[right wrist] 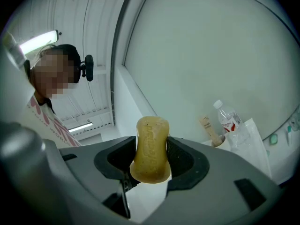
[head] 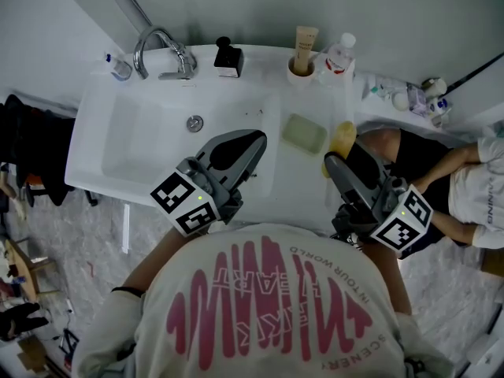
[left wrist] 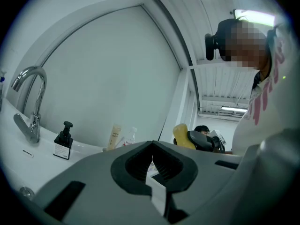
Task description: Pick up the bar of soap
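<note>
The yellow bar of soap (right wrist: 151, 149) stands on end between the jaws of my right gripper (right wrist: 151, 161), which is shut on it. From the head view the soap (head: 342, 138) sticks out past the right gripper (head: 339, 157), lifted above the counter just right of the green soap dish (head: 305, 133). My left gripper (head: 256, 142) hangs over the counter beside the basin, jaws shut with nothing held; its own view shows the jaws (left wrist: 151, 146) closed and the soap (left wrist: 183, 136) off to the right.
A white sink (head: 134, 144) with a chrome tap (head: 161, 52) and drain (head: 194, 123) fills the left. A black pump bottle (head: 228, 58), a tube in a cup (head: 303, 53) and a water bottle (head: 339, 55) line the back. A seated person (head: 465, 183) is at the right.
</note>
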`<state>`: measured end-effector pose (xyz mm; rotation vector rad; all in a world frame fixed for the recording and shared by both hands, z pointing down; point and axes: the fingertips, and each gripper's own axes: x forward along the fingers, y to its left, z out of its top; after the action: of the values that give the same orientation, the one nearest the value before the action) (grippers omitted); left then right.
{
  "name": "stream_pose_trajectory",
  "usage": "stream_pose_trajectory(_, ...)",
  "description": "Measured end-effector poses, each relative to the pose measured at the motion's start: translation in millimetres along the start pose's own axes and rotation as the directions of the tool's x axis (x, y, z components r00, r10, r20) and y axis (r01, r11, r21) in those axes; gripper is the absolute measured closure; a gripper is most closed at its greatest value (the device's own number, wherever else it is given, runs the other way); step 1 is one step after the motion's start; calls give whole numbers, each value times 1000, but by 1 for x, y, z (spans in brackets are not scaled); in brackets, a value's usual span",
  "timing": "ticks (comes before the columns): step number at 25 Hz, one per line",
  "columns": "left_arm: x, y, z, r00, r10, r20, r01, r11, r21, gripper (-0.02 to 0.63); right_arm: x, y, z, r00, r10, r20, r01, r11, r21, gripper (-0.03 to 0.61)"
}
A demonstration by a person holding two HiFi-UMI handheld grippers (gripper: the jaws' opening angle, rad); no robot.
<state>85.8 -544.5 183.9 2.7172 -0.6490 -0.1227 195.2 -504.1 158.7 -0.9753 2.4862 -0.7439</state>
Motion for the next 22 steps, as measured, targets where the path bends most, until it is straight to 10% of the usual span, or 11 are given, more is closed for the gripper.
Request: stream_pose_trajectory(22,-6,-2,0,1000,-4,6,4,1000,-9,603,5,10,-9,999,42,30,-42,999,4,370)
